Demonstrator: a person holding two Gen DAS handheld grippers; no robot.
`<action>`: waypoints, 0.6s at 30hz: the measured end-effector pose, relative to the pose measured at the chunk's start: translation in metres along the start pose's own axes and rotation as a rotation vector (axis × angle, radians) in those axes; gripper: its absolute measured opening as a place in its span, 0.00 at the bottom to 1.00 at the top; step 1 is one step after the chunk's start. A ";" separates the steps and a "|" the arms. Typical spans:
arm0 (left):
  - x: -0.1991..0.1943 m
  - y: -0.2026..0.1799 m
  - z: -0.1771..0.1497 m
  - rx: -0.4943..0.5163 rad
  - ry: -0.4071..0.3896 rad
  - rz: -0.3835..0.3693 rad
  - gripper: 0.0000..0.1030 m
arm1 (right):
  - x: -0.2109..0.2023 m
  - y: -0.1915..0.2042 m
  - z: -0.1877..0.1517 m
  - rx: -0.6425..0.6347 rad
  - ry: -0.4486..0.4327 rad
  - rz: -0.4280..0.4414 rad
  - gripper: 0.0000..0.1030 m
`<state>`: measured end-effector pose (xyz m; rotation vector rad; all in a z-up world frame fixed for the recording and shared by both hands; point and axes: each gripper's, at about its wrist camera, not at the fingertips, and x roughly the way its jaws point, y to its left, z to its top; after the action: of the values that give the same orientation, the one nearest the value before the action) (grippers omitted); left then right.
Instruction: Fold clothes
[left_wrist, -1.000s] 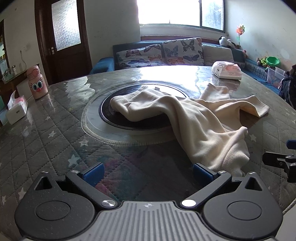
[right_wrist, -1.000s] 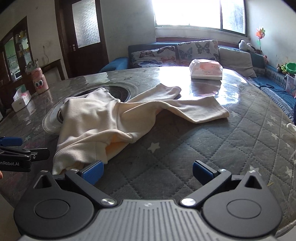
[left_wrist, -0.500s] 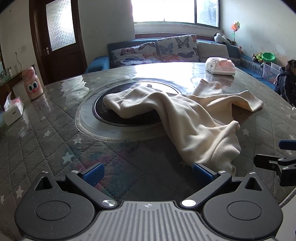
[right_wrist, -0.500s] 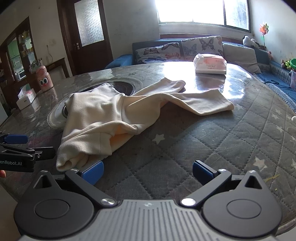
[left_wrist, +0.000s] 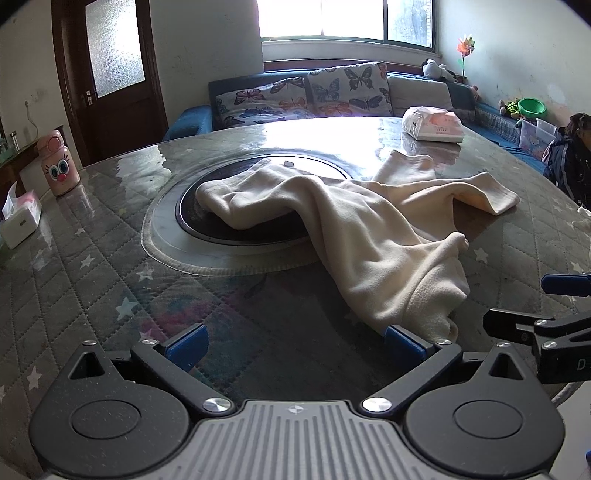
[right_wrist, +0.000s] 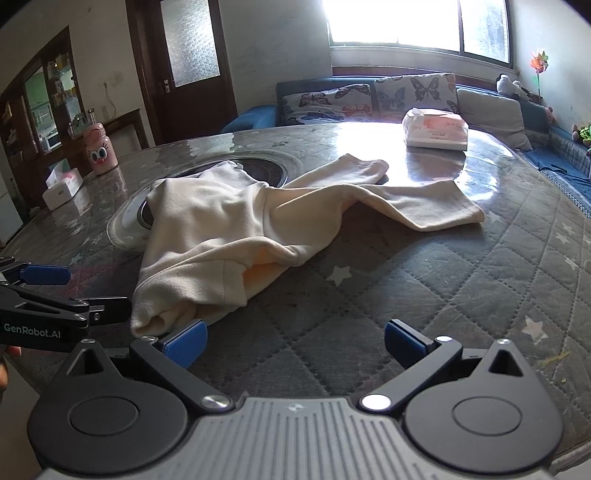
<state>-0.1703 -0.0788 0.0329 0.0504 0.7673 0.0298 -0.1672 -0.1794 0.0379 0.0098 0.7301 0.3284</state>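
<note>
Your left gripper (left_wrist: 293, 341) has its jaws spread wide with nothing between them, sitting low at the bottom of the left wrist view. Its right blue pad (left_wrist: 402, 341) is just at the near hem of the cream garment (left_wrist: 369, 236), can't tell if it's actually touching. Your right gripper (right_wrist: 293, 341) is spread wide too, nothing in it, and its left blue pad (right_wrist: 184, 341) sits right beside the bunched lower-left corner of the cream garment (right_wrist: 236, 221).

The garment itself is sprawled crumpled across the middle of the round table (left_wrist: 74, 258). In the left wrist view one end is draped over the dark inset disc (left_wrist: 207, 221) at center frame, and the two legs or sleeves fan out toward the upper right. In the right wrist view that same end lies over the disc at middle left, with the two long pieces reaching toward center right.

Each gripper shows up in the other's camera: the right one pokes in at the lower right edge of the left view, the left one at the lower left edge of the right view.

Other stuff on the table: a tissue pack (left_wrist: 432, 123) in the upper right, a pink bottle (left_wrist: 59, 162) with a cartoon face at the left, and a white tissue box (left_wrist: 20, 218) at the far left edge.
</note>
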 end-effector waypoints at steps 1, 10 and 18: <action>0.000 0.000 0.000 -0.001 0.001 0.000 1.00 | 0.000 0.000 0.000 0.000 0.000 0.001 1.00; 0.001 -0.001 0.002 -0.001 0.004 -0.002 1.00 | 0.002 0.002 0.002 0.006 -0.003 0.010 1.00; 0.005 0.000 0.007 -0.010 0.011 -0.004 1.00 | 0.007 0.000 0.007 0.014 -0.001 0.015 1.00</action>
<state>-0.1620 -0.0790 0.0346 0.0393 0.7780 0.0296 -0.1581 -0.1766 0.0386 0.0282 0.7319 0.3373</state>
